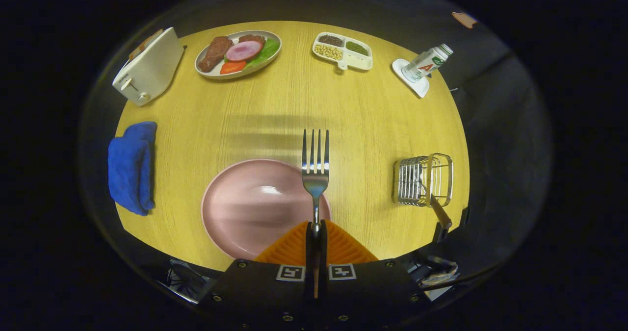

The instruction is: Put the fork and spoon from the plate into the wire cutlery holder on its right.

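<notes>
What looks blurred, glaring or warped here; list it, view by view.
Gripper view: the pink plate and the shadows on the table are smeared by motion; the fork, clamped in the gripper, stays sharp and glints; fisheye bends the table's rim; the wire cutlery holder is crisp.

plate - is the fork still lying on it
No, the fork is clamped by its handle between the gripper fingers, raised above the pink plate.

Toaster (149, 66): upper left of the frame, on the wooden surface (274, 110)
Blue cloth (131, 166): left, bunched
Oval dish (238, 54): top centre — meat, greens
Divided tray (343, 51): top, right of centre — beans, grains
Bottle (427, 62): upper right, on a white coaster (411, 80)
</notes>
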Available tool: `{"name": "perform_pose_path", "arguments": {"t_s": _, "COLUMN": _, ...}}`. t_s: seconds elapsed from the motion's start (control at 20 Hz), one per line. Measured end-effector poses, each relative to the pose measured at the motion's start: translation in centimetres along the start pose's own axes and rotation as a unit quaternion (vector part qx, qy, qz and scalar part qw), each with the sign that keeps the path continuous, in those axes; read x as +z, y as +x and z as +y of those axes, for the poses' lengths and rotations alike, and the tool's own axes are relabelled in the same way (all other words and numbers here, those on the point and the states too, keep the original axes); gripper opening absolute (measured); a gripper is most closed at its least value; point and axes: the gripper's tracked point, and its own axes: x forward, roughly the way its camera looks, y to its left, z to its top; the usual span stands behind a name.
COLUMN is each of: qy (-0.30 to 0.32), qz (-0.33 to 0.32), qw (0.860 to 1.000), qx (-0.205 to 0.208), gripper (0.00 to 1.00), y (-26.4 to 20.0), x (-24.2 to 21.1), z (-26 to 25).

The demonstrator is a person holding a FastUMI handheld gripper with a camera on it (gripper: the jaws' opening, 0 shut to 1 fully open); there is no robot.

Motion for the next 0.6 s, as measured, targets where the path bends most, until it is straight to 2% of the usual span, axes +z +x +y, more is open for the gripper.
{"name": "perform_pose_path", "arguments": {"t_s": 0.6, "qy": 0.079, "qz": 0.000, "qw": 0.995, "qx": -0.065, "gripper": 0.03, "y": -3.4, "x": 1.0, "z": -10.4}}
